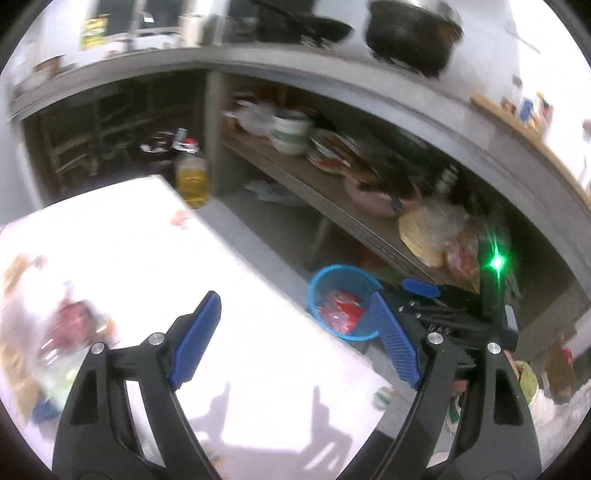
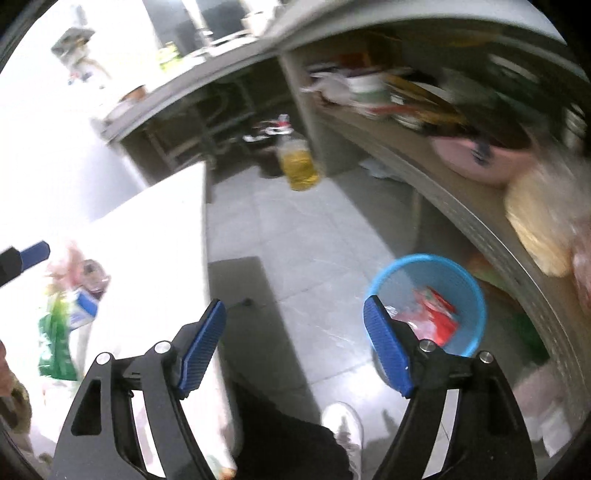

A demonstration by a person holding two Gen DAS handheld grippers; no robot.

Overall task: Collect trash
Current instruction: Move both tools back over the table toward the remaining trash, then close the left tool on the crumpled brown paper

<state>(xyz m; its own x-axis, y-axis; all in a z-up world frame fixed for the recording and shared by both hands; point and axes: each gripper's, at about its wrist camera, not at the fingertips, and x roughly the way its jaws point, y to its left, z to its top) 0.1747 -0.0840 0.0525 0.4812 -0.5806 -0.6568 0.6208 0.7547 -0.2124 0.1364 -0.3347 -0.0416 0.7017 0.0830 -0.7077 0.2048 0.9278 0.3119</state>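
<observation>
A blue waste bin (image 1: 320,282) stands on the floor beside the white table (image 1: 166,251), with red wrappers (image 1: 340,314) inside it. My left gripper (image 1: 293,297) hangs open and empty over the table's edge. Blurred trash, one piece red (image 1: 72,321), lies on the table at the left. In the right wrist view my right gripper (image 2: 294,302) is open and empty above the floor, just left of the bin (image 2: 465,280) and its wrappers (image 2: 437,314). A green packet (image 2: 55,343) and a blue-white carton (image 2: 83,306) lie on the table (image 2: 155,236).
A bottle of yellow oil (image 2: 299,166) stands on the grey floor tiles. Behind the bin runs a low shelf (image 1: 295,173) crowded with bowls, a pink pan and bags. Black pots (image 1: 410,33) sit on the counter above. A person's white shoe (image 2: 343,424) is below my right gripper.
</observation>
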